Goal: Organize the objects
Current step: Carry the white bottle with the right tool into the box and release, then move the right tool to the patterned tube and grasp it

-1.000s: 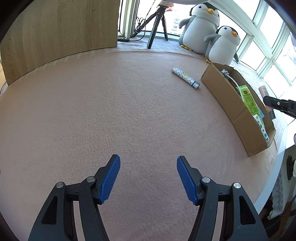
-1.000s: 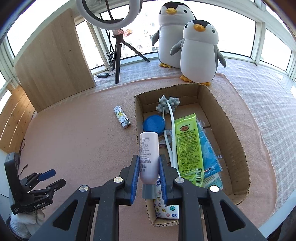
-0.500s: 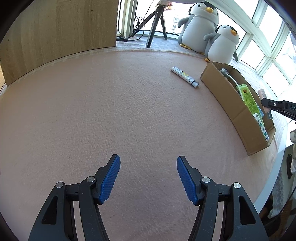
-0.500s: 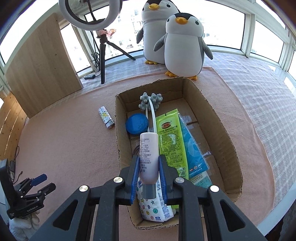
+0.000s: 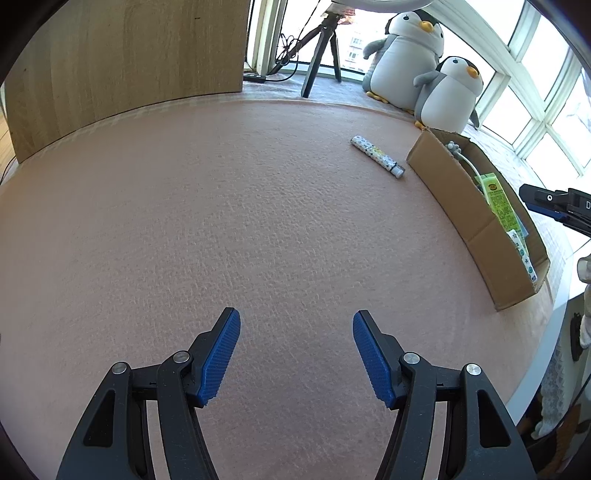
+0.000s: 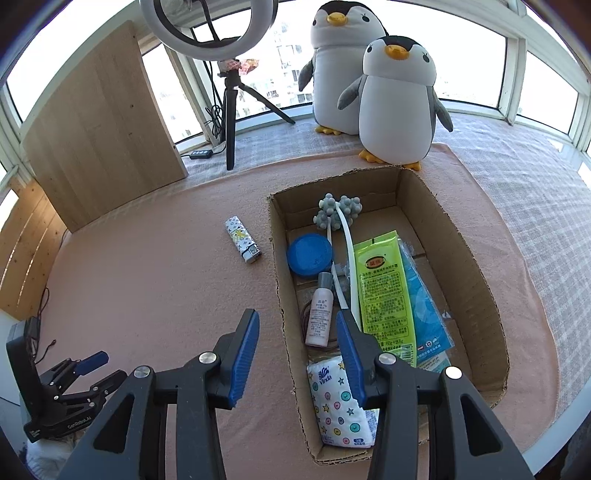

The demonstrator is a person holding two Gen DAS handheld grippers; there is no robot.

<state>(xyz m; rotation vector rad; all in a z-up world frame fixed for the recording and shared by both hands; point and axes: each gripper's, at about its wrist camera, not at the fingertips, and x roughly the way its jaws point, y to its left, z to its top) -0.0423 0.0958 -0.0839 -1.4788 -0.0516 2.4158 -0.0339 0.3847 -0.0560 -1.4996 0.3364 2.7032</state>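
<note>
Beside the box point(image 6: 476, 266), just off its left wall, the lighter point(image 6: 242, 239) lay alone on the pink cloth point(image 6: 147, 280); the bottle point(image 6: 320, 312) rested inside, between the lid point(image 6: 309, 254) and the tissues point(image 6: 338, 402). Over the box's near left wall, the right gripper point(image 6: 297, 354) hung with jaws spread and empty. The left gripper point(image 5: 295, 354) was also wide open, holding nothing, well short of the lighter. Taking the lighter across its narrow sides would probably serve best. Two penguins point(image 6: 395, 99), a ring light point(image 6: 207, 26) and windows stood beyond.

Box point(image 5: 476, 206) contents mostly hidden (near wall)
</note>
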